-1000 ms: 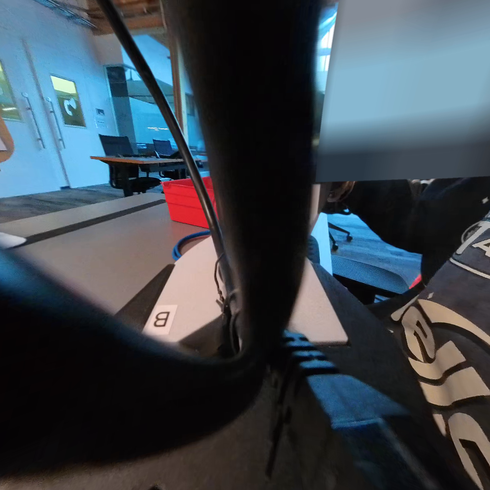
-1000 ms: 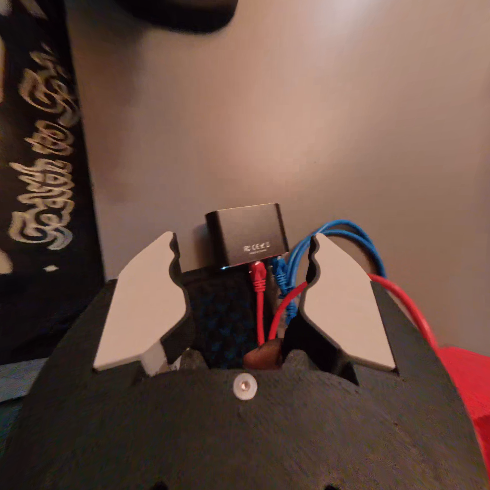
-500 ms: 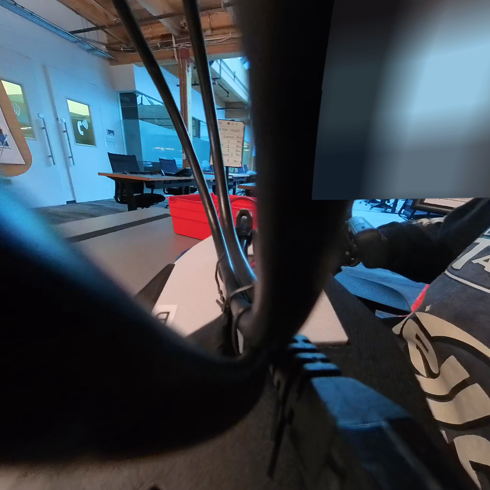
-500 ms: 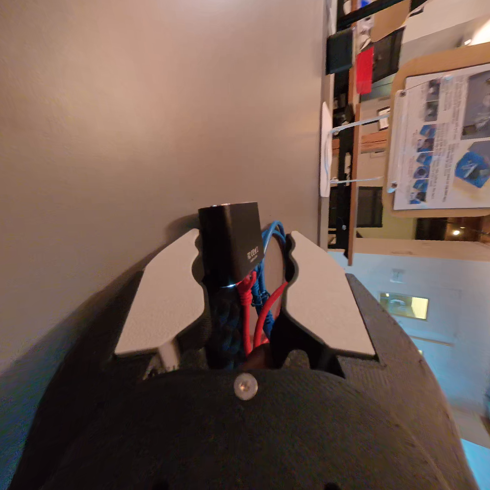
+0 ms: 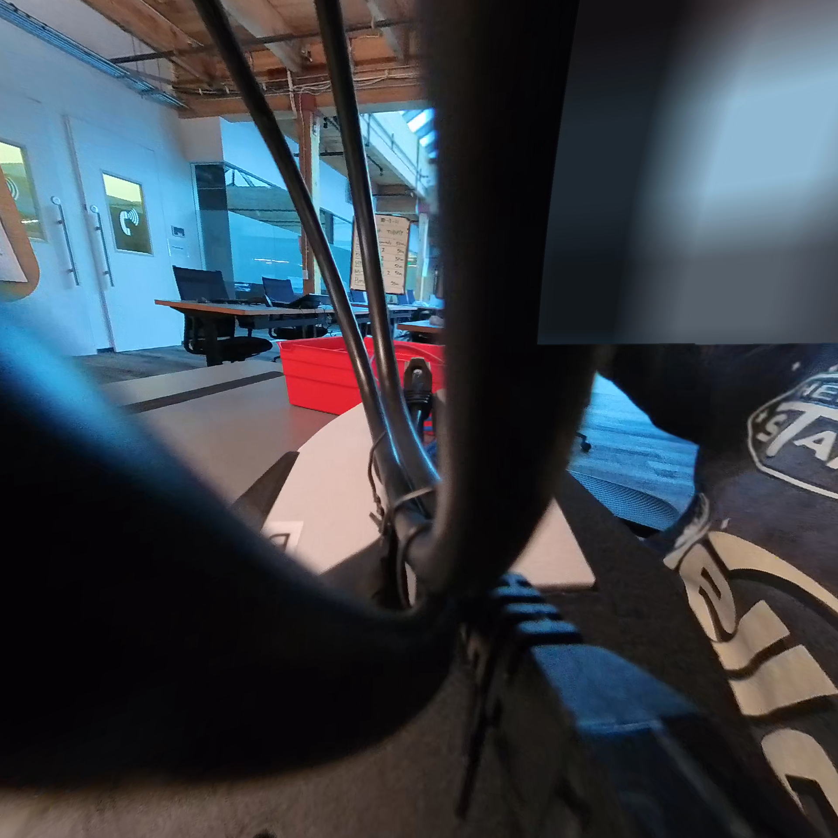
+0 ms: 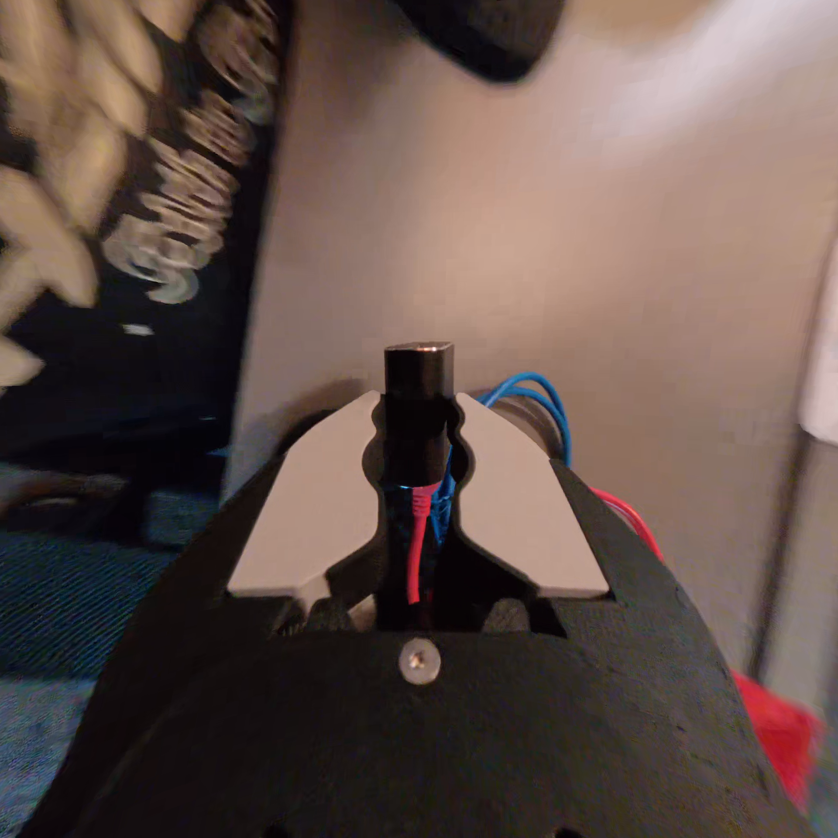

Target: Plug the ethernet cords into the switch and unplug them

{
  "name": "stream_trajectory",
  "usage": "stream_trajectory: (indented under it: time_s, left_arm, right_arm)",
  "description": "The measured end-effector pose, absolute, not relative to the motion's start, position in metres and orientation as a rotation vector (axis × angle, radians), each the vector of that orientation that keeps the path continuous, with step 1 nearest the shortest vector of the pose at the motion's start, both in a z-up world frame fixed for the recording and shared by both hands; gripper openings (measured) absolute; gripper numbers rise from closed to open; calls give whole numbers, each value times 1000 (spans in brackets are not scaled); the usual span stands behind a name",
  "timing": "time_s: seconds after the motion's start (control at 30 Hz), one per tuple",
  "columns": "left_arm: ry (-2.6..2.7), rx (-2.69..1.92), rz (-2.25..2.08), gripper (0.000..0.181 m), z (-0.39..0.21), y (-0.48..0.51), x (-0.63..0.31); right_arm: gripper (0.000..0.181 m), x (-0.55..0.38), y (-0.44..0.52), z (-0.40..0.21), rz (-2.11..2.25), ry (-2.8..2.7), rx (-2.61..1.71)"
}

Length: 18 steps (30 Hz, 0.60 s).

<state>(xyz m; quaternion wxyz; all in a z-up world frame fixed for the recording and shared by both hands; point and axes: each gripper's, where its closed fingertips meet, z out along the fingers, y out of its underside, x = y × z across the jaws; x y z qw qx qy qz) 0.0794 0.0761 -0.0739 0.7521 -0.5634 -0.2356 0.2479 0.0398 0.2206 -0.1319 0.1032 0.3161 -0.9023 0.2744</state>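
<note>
This is an open-plan office in a converted loft or warehouse. Ahead of the left tongs, past the grey tabletop and a red bin, stand wooden desks with black swivel chairs. Farther to the left, white doors with long bar handles have small windows bearing a phone-booth sign. Behind the desks runs a glass partition, and a paper chart hangs from an easel. Overhead are bare wooden beams with exposed conduit.
</note>
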Motion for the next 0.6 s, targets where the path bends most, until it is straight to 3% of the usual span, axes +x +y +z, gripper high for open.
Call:
stream_trajectory:
  time_s: [0.07,0.3,0.47,0.6]
  left_arm:
    - [-512,-1235,545,73,-74,77,80]
    - [-512,-1224,537,77,-74,76,78]
    - [-509,-1199,524,65,-72,73,80]
    - [-507,-1188,522,77,-71,71,81]
  right_arm:
    - [25,50,222,-125,865,-2799,1042]
    - [24,34,247,-130,313,-3079,1187]
    - [25,27,260,-151,30,-3099,1218]
    - [25,20,254,-157,106,-2929,1202]
